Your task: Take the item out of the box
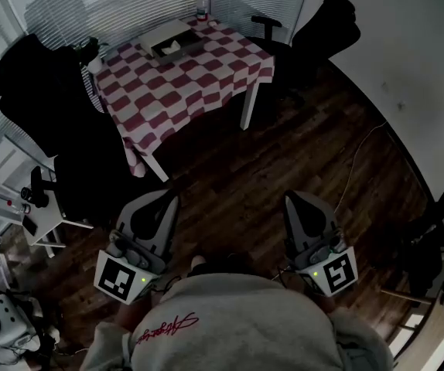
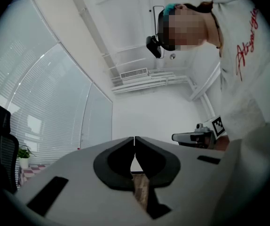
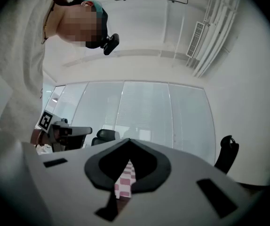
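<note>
The table [image 1: 206, 83], draped in a red-and-white checked cloth [image 1: 177, 91], stands across the wooden floor [image 1: 284, 153], well apart from the person. Near the table's far edge lies a shallow open box [image 1: 156, 35]. Its long axis runs along that edge, slanting from lower left to upper right in the head view. A small pale item [image 1: 169, 47] rests inside the box, too small to tell which way it points or how its length lies. A bottle [image 1: 202, 5] with a red cap stands upright at the table's far edge, just beyond the box. A black office chair [image 1: 40, 99] is at the table's left side and another [image 1: 326, 25] at its right. Well short of the table, close against the person's grey sweatshirt [image 1: 237, 323], both tools point towards it, nothing between their jaws. The left hand-held gripper [image 1: 172, 199] has its jaws drawn fully together, the tips meeting in the left gripper view [image 2: 134, 140] with only floor showing through the gap below them. The right hand-held gripper [image 1: 293, 199] is likewise closed tip to tip [image 3: 127, 144], and the checked cloth shows through the slit beneath its jaws.
</note>
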Action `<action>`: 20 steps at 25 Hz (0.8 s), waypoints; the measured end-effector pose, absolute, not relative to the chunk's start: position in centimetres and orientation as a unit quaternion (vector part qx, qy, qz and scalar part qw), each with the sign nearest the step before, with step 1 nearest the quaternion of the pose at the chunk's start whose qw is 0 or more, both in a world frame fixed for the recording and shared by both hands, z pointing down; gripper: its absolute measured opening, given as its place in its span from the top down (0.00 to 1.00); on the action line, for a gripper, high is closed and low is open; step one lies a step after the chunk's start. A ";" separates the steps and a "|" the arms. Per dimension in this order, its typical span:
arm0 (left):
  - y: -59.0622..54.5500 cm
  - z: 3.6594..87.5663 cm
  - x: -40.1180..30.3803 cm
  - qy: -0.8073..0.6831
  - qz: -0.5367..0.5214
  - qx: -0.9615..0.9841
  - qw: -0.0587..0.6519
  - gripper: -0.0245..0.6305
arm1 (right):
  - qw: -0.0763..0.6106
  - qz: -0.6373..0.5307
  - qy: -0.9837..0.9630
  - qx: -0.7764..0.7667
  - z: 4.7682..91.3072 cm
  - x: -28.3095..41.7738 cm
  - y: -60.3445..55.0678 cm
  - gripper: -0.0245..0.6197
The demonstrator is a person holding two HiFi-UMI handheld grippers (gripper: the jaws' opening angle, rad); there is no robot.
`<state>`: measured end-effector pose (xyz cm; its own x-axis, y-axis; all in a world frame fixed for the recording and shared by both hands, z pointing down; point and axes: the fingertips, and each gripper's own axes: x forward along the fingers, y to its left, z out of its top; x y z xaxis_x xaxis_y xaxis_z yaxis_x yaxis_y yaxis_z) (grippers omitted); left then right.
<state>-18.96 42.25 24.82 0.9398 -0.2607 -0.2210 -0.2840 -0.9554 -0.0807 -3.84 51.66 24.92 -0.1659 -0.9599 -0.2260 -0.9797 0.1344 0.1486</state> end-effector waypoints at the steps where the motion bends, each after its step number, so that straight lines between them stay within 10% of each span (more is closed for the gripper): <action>1: 42.3 24.8 -19.1 0.139 0.105 -0.983 0.056 0.93 | 0.040 0.138 0.751 -0.644 24.8 -3.9 51.7 0.95; 20: 40.7 25.4 -23.6 0.140 0.105 -0.983 0.058 0.93 | 0.075 0.111 0.732 -0.668 25.3 -6.7 49.9 0.95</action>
